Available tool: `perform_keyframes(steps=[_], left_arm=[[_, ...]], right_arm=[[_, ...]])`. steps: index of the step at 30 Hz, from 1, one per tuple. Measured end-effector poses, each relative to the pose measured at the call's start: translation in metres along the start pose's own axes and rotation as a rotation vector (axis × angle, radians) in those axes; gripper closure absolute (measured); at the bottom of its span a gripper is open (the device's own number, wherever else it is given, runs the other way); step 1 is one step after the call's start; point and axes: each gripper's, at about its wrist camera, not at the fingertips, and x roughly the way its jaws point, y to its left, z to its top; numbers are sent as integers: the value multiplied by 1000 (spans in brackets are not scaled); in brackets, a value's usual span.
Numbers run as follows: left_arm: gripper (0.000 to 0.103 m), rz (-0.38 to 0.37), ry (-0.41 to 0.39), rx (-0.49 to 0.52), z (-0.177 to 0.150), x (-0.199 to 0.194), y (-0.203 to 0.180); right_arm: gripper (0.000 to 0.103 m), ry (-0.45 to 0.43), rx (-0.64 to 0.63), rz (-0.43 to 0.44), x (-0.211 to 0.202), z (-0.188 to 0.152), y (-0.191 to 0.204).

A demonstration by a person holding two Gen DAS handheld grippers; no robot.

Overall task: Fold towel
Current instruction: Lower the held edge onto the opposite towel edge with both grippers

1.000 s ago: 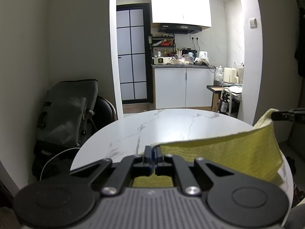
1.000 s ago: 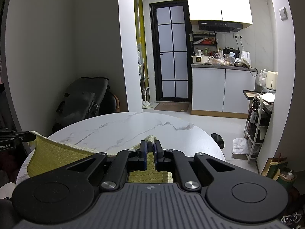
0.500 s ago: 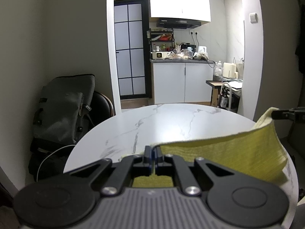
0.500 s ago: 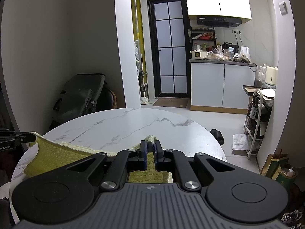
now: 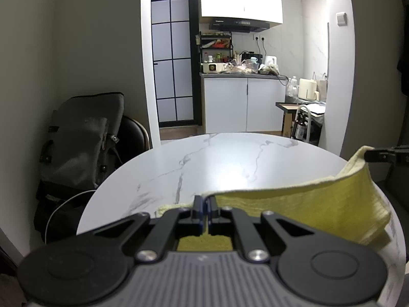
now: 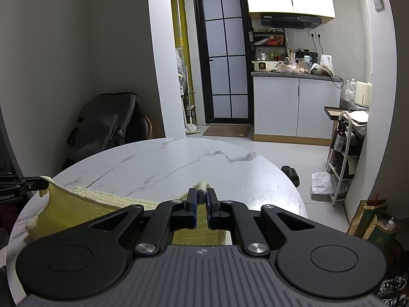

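Round marble table (image 5: pixel 230 158): bare over its far half, bearing only the near, lower part of the towel.

Yellow towel (image 5: pixel 301 209): held up by two corners, top edge strung between both grippers and sagging in the middle, lower part resting on the near table edge. Visible also from the right wrist view (image 6: pixel 76 209). Fits equally a lift ahead of a fold or a carry-over in mid-fold.

Left gripper (image 5: pixel 204 206): closed tight on one towel corner, cloth bunched behind the jaws.

Right gripper (image 6: pixel 201 197): clamped on the opposite corner, a thick roll of cloth standing proud between the jaws.

Risks, largest to smallest:
- Uneven travel of the two grippers: skewed top edge, misaligned fold.
- Slack middle span: likely to land first and trap a wrinkle or double crease.
- Lower part overhanging the near table edge: may drag or slide off.
- Thin pinch at the left corner: possible slip under tension; extent of the hold hidden.
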Motion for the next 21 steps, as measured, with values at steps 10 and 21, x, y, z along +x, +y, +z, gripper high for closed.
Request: perform_keyframes(steps=[10, 21], left_arm=[[99, 6, 7, -3, 4, 12, 0], [99, 23, 17, -10, 6, 21, 3]], right_arm=[[95, 8, 45, 1, 14, 0, -9], [95, 14, 65, 11, 29, 2, -11]])
